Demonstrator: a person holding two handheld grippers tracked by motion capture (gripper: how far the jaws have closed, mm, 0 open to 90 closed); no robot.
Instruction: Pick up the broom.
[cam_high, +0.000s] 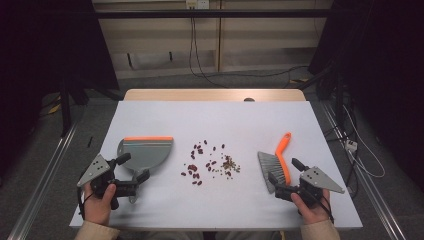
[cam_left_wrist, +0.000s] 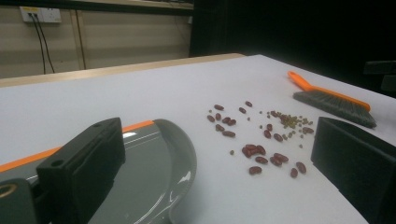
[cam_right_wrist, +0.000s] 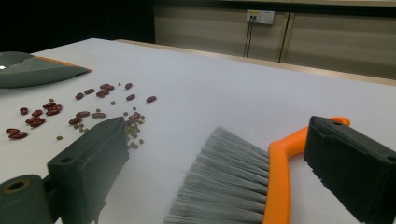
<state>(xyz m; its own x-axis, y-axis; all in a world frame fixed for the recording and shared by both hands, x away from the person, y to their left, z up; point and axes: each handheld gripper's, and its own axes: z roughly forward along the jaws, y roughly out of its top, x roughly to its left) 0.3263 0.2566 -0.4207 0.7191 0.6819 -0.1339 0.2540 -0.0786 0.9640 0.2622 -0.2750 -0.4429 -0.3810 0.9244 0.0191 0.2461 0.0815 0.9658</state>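
On the table, left to right:
Left gripper: jaws spread, holding nothing – grey plastic dustpan with orange lip sits between them, handle pointing back at the hand.
Middle: scattered red beans and small green ones.
Right gripper: jaws spread around grey-bristled orange-handled brush – handle runs away from the hand.

Your white desk stands on a grey floor. Beyond it you face beige wall panels, a wall socket with hanging cables, and dark, perhaps curtained, sides.
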